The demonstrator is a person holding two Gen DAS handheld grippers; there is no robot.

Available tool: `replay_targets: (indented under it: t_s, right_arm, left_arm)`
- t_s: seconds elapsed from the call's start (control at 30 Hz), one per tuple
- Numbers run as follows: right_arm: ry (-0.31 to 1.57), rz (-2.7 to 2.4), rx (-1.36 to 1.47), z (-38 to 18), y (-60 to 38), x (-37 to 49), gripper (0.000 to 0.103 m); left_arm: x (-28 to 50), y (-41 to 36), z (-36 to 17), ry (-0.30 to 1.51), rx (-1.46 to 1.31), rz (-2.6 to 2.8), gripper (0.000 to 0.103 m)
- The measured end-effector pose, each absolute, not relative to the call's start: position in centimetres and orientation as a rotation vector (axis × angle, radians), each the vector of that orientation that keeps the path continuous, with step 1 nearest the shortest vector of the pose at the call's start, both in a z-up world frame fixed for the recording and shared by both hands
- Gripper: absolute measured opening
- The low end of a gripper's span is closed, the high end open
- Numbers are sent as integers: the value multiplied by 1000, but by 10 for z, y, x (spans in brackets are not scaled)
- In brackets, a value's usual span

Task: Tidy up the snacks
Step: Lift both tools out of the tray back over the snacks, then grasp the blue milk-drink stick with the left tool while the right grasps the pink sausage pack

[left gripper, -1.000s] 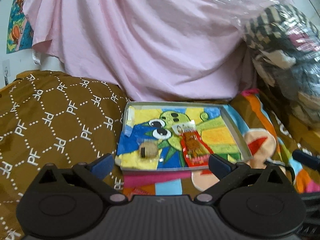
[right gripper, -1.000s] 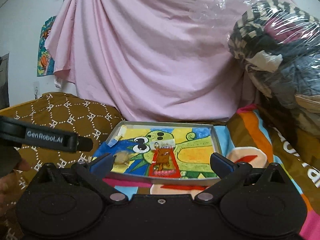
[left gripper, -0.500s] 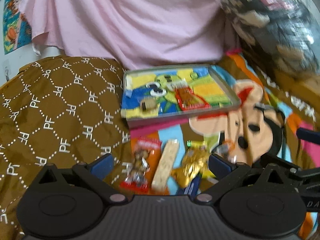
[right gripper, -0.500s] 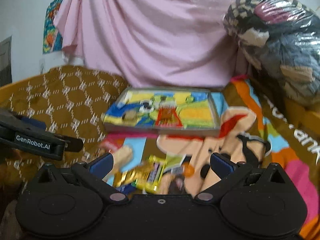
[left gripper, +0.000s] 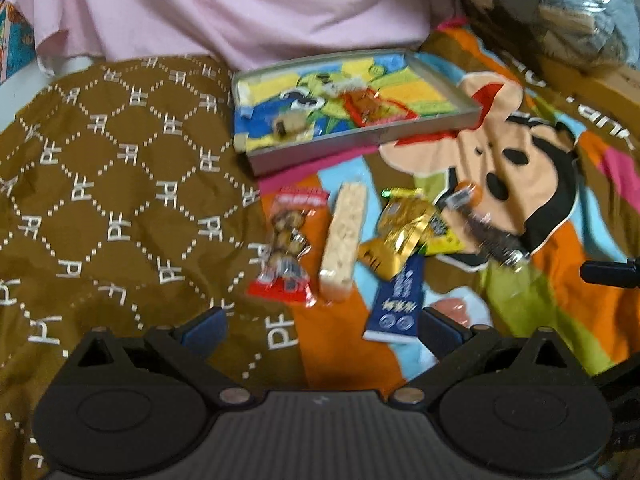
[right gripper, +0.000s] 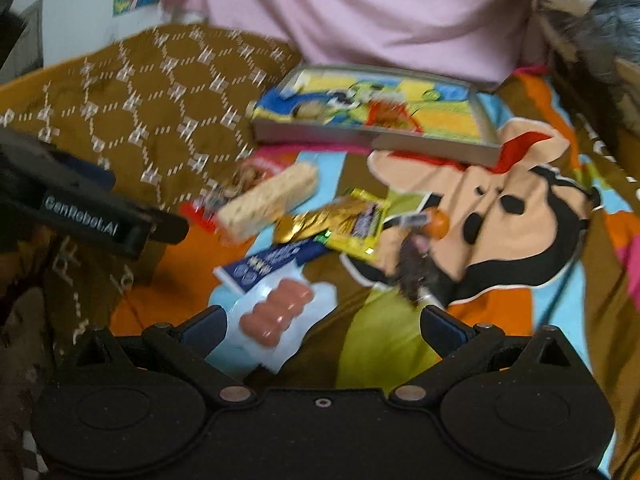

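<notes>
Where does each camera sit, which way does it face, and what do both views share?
Left wrist: rides on the left tool, facing forward and down over the snacks toward the tray; its own open fingers show, with the right tool's tip at the right edge.
Right wrist: rides on the right tool, facing the same way from further right; its open fingers show, with the left tool at the left edge.
Shared: the tray, cereal bar and blue packet.

Both wrist views look down from near at the same snacks (left gripper: 352, 236) and tray (right gripper: 472, 152).
</notes>
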State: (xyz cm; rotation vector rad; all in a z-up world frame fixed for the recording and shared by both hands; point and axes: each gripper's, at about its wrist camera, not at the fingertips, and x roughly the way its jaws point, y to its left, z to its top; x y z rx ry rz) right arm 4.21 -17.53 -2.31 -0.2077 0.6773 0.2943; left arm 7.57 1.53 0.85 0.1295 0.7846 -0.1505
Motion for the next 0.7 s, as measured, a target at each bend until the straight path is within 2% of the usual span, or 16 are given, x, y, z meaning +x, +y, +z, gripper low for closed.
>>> replay_targets:
  t_s: [0.7]
  right_arm:
    - [797, 318, -192, -54, -152, 81, 102]
  left_arm:
    - [113, 24, -24, 870, 127, -154, 103]
